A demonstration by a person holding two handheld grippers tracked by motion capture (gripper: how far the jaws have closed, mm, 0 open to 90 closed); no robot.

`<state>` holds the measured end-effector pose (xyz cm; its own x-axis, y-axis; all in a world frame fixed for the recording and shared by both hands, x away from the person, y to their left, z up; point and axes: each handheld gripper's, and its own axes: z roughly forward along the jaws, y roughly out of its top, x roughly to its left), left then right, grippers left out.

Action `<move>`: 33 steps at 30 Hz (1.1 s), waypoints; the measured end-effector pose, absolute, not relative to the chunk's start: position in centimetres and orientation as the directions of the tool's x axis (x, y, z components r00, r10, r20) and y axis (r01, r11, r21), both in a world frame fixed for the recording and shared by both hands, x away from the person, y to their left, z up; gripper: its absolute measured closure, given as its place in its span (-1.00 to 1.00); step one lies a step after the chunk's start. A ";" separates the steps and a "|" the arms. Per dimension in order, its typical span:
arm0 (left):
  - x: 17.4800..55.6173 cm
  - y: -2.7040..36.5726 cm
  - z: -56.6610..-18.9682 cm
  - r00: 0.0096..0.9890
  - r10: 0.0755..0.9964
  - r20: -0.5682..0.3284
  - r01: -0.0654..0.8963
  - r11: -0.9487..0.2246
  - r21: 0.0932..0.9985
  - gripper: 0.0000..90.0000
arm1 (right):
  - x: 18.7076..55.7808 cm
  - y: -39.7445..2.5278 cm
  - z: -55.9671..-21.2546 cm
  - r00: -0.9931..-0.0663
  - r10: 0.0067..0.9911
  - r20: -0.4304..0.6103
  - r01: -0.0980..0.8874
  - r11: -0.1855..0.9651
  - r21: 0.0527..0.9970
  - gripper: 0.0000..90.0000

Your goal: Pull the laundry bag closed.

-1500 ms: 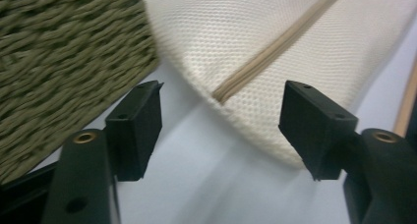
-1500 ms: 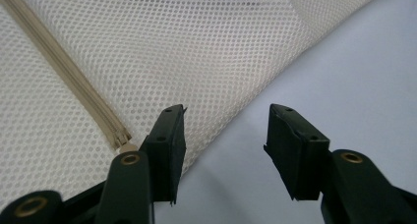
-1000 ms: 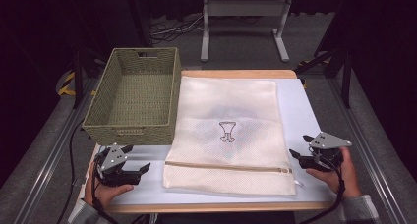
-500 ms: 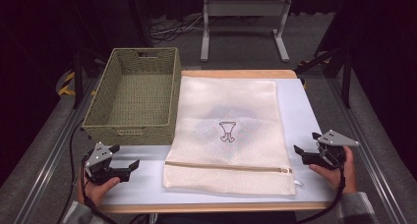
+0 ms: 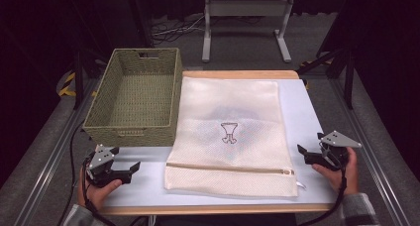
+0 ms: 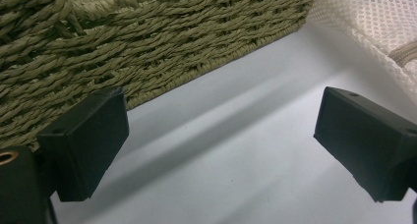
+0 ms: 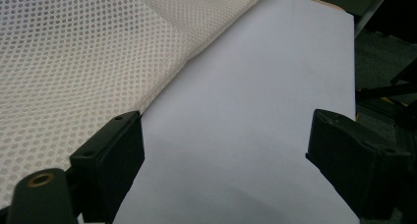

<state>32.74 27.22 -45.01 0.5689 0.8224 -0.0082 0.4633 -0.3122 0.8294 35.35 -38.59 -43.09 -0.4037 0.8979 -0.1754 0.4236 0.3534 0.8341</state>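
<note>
A cream mesh laundry bag (image 5: pixel 229 132) lies flat in the middle of the table, with a zipper (image 5: pixel 228 169) across its near end and a small printed emblem (image 5: pixel 229 132). A woven olive basket (image 5: pixel 136 94) stands to its left. My left gripper (image 5: pixel 130 170) is open near the table's front left, just below the basket's near wall (image 6: pixel 123 47), with the bag's edge (image 6: pixel 373 22) at the right of its view. My right gripper (image 5: pixel 303 154) is open at the front right, beside the bag's right edge (image 7: pixel 88 67). Neither holds anything.
The white table top (image 5: pixel 302 112) has a wooden front edge (image 5: pixel 223 208). A metal stand (image 5: pixel 245 18) is on the floor behind the table. Metal rails (image 5: pixel 44 166) run along both sides, and cables trail on the floor at the left.
My left gripper drew back to the left and then came right again, toward the bag. My right gripper shifted slightly right and toward the front edge. The bag and basket stayed put.
</note>
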 end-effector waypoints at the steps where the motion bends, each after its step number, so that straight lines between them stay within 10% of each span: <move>1: 32.8 27.2 -45.0 0.567 0.823 -0.007 0.466 -0.314 0.827 -0.85 | 35.3 -38.5 -43.1 -0.408 0.896 -0.173 0.422 0.353 0.835 -0.67; 33: 33.3 26.7 -44.9 0.596 0.803 -0.010 0.468 -0.337 0.817 -0.83 | 35.2 -38.8 -43.1 -0.383 0.912 -0.148 0.443 0.322 0.837 -0.59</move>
<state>33.28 26.72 -44.91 0.5955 0.8033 -0.0097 0.4678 -0.3370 0.8171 35.19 -38.83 -43.11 -0.3833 0.9117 -0.1481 0.4427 0.3220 0.8369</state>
